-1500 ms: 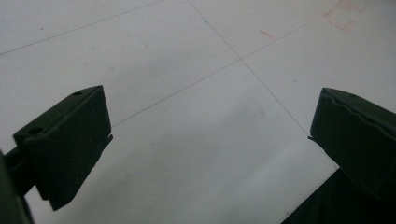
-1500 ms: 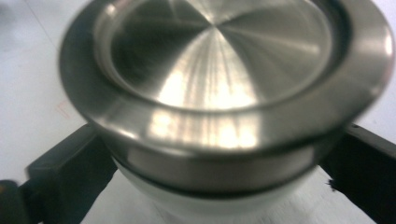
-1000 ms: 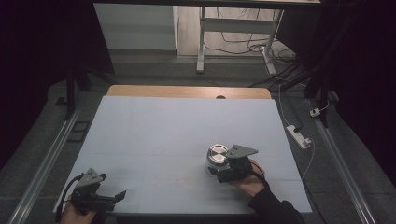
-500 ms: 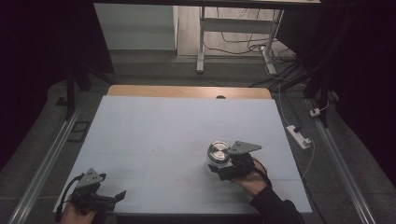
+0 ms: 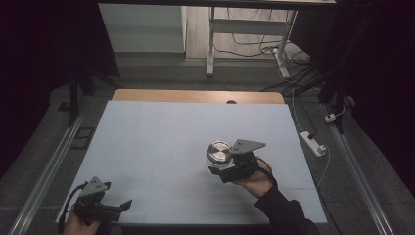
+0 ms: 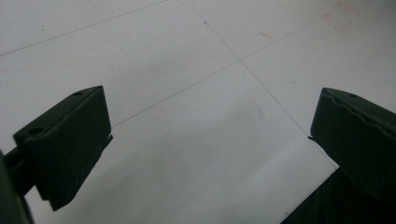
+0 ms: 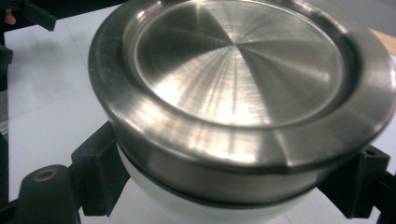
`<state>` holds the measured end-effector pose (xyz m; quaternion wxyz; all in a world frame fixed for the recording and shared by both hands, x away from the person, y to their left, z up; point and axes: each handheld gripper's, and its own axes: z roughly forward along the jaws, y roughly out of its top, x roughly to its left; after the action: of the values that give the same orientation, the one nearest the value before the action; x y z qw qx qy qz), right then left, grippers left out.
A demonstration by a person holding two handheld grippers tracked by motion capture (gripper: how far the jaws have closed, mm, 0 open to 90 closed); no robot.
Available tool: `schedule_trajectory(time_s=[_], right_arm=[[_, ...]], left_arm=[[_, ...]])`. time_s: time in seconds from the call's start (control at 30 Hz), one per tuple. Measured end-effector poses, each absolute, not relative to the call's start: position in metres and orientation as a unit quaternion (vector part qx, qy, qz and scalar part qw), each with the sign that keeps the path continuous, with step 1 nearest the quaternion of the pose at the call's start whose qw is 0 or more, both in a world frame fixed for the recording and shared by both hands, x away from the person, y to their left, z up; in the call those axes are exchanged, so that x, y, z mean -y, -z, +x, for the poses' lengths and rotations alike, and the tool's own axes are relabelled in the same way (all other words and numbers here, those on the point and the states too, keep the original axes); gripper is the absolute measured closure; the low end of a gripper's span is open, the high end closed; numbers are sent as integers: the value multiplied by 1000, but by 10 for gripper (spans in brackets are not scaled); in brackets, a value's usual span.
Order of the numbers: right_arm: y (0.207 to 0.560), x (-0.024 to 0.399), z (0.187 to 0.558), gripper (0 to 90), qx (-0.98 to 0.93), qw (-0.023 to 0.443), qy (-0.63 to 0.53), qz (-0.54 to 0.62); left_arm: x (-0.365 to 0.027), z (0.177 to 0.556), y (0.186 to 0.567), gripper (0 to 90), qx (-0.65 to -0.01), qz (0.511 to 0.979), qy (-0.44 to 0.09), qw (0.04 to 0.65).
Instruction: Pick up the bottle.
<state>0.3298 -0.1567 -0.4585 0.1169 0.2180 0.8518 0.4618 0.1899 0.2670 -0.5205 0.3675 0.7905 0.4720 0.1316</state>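
Evidently the round container with a brushed-steel lid and white body (image 5: 219, 153) had been lifted a little off the pale table surface (image 5: 161, 142) since a second earlier, when it had sat lower and closer to the sheet beside the right gripper (image 5: 221, 164). It was held clenched between that gripper's two black jaws, which were seen in the right gripper view pressing on the white body just under the lid (image 7: 243, 84). This was judged to mean that the pick-up had been secured and that a carry was under way. The lid was circular, with a raised rim, a shallow recessed centre and fine radial brushing that caught the light; a thin dark seam was seen between the lid and the smooth, rounded white body. The left gripper (image 5: 122, 205) was kept at the near left corner of the table, its matt black jaws spread wide with nothing between them, above the faintly lined white sheet.
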Motion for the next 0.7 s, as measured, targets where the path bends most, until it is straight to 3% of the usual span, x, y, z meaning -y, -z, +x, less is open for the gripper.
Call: schedule_trajectory(time_s=[0.7], right_arm=[[461,111,321,146,-868,97,-455,173]], left_arm=[[-267,191,521,0,-472,791,-127,367]])
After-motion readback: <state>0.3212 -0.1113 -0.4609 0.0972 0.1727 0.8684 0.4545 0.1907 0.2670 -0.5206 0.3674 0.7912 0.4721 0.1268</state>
